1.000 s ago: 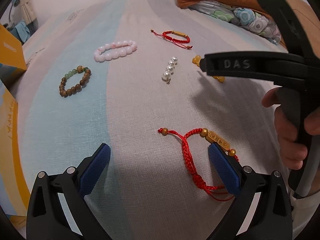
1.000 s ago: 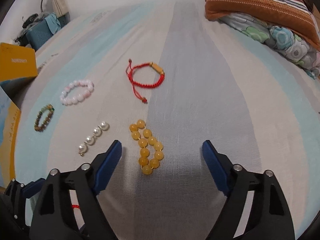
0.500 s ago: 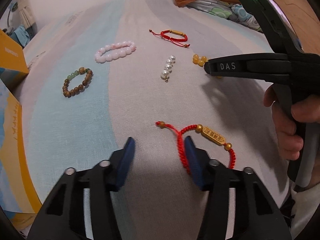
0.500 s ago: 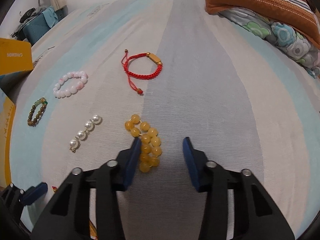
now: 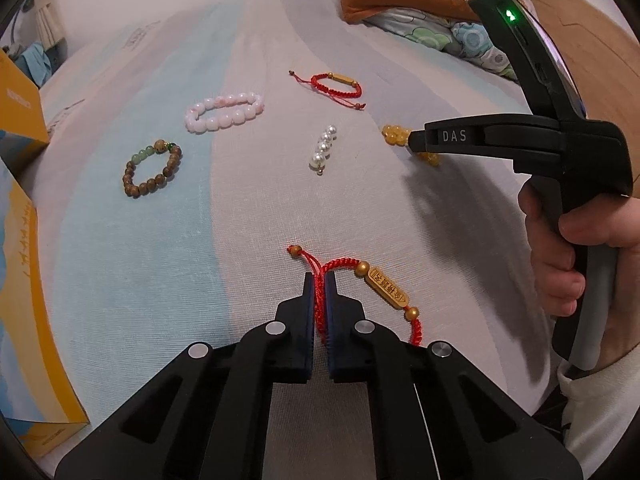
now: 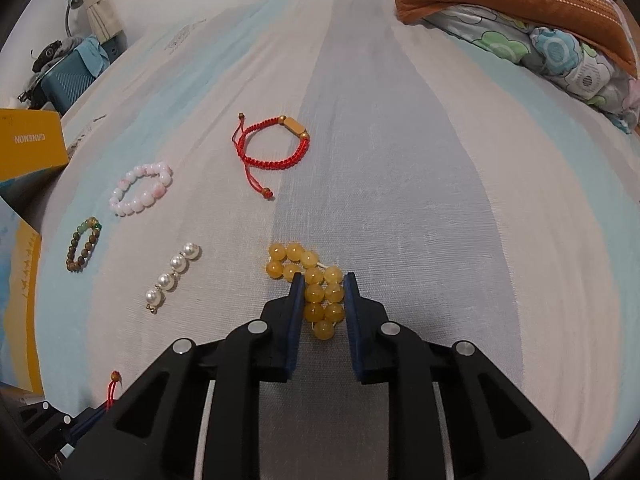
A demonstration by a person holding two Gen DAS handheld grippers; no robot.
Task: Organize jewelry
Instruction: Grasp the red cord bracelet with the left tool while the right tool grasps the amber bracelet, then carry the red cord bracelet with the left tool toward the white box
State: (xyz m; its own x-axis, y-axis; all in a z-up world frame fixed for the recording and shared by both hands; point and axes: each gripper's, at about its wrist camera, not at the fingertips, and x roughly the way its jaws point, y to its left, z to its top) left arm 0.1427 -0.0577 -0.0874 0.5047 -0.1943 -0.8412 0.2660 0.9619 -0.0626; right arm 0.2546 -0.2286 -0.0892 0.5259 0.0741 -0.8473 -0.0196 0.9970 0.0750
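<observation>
Red cord bracelet [image 5: 344, 280] pinched by left gripper [image 5: 319, 280], right gripper [image 6: 322, 280] (blue-padded) clamping amber beads [image 6: 316, 288]

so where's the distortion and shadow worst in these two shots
Left wrist view: fisheye bends the bed's stripes outward, dark corners; the right gripper throws a soft shadow. Right wrist view: same bulge, a dim patch under the yellow beads; no glare, both sharp.

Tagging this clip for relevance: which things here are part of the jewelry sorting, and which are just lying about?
Job:
- near red bracelet, in left tool
- yellow bead bracelet, in right tool
- far red bracelet
- pink bracelet
- wooden bracelet
- pearl strand

Lying about:
- pillows
- orange box
- bedsheet
</observation>
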